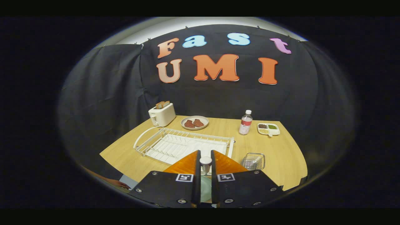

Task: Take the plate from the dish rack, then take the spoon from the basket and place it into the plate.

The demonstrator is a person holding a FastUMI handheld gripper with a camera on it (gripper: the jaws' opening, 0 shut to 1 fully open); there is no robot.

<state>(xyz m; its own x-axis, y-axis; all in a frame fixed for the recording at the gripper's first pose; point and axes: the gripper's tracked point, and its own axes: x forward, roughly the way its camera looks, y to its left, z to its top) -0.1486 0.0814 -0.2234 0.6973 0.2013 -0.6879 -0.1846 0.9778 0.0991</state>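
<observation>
While jaws [205, 159] pinch spoon [205, 163] handle, plate [204, 187] lies below them.

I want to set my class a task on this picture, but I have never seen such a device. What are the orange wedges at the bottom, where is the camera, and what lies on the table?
The camera rides on a hand-held gripper and looks forward along its two orange fingers; a person carries it, no robot arm. The wide lens bends the scene into a round shape.

The fingers are nearly shut, and a spoon stands between them, its rounded end up; both seem to press on it. Under them a pale plate peeks through the gap.

On the wooden table, just ahead of the fingers, lies a white dish rack, and beside it a small wire basket. Beyond stand a toaster with bread, a dish of meat, a bottle and a small tray of foods.
</observation>
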